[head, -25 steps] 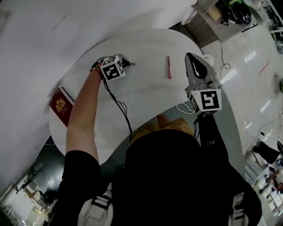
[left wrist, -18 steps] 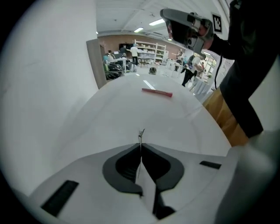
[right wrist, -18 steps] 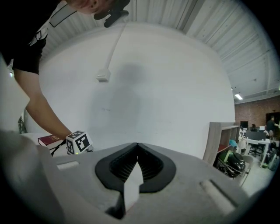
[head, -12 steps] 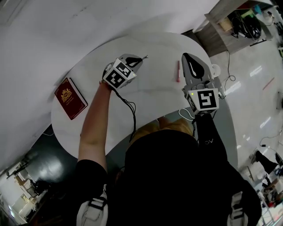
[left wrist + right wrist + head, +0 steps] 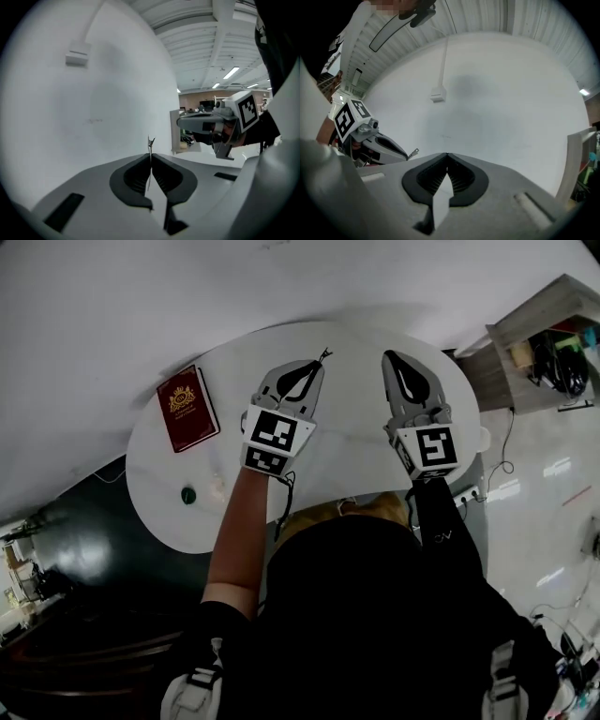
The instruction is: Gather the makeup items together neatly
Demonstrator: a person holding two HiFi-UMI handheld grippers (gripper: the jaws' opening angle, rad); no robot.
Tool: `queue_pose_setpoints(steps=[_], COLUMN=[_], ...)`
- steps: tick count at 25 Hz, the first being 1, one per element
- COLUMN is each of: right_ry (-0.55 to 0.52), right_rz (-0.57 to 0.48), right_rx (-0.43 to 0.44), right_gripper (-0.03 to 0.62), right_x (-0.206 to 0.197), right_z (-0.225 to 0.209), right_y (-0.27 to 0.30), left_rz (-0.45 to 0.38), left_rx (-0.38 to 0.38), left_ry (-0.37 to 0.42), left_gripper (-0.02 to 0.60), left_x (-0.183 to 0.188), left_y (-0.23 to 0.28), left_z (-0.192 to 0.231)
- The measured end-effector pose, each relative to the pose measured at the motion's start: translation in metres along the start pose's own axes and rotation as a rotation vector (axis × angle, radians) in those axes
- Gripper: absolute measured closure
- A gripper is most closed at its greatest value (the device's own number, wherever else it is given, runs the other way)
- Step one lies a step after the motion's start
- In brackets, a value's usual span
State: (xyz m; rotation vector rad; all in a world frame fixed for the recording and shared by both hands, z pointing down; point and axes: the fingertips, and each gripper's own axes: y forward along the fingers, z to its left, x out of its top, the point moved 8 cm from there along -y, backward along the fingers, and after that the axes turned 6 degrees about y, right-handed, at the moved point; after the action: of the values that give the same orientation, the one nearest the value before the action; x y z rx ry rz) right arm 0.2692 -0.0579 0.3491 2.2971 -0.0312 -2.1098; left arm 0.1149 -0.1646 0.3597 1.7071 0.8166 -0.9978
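Note:
My left gripper (image 5: 317, 362) is held up above the white round table (image 5: 225, 456). Its jaws have just been closing and are now shut on a thin dark metal tool (image 5: 324, 354). In the left gripper view the tool's tip (image 5: 150, 142) pokes out just past the pinched jaws of the left gripper (image 5: 150, 155). My right gripper (image 5: 391, 356) is held up beside it at the right, shut with nothing between its jaws. The right gripper view shows that right gripper (image 5: 447, 155) facing the white wall, with the left gripper (image 5: 401, 153) at its left. No other makeup item shows.
A red booklet (image 5: 187, 408) lies at the table's left side. A small dark round object (image 5: 188, 494) sits near the left front edge. A shelf unit (image 5: 539, 343) stands at the far right, and a white cable (image 5: 466, 493) hangs by the table's right edge.
Both grippers have risen off the table and now point toward the wall. The left one carried the thin tool up. The pink stick seen earlier on the table is now out of sight.

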Motion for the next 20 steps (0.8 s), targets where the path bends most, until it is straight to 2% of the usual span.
queue_pose_setpoints(steps=[3, 6, 9, 13, 17, 20], right_ry=[-0.017, -0.03, -0.033, -0.038, -0.027, -0.019], right_rz=[-0.022, -0.036, -0.046, -0.043, -0.027, -0.019], right_rx=[0.046, 0.08, 0.112, 0.16, 0.257, 0.346], right_gripper=[0.589, 0.589, 0.589, 0.589, 0.589, 0.589], right_x=[0.008, 0.015, 0.021, 0.016, 0.007, 0.003], right_z=[0.015, 0.029, 0.038, 0.05, 0.081, 0.114], right_y=[0.008, 0.013, 0.017, 0.02, 0.036, 0.054], left_rz=[-0.07, -0.103, -0.109, -0.11, -0.1, -0.085], left_rx=[0.12, 0.137, 0.159, 0.228, 0.288, 0.364], left_ry=[-0.096, -0.151, -0.177, -0.208, -0.284, -0.323], left_gripper=[0.565, 0.565, 0.565, 0.565, 0.565, 0.565], left_x=[0.006, 0.002, -0.001, -0.008, -0.027, -0.042], left_y=[-0.027, -0.039, -0.049, -0.07, -0.103, -0.132], left_z=[-0.001, -0.008, -0.005, -0.003, 0.003, 0.015])
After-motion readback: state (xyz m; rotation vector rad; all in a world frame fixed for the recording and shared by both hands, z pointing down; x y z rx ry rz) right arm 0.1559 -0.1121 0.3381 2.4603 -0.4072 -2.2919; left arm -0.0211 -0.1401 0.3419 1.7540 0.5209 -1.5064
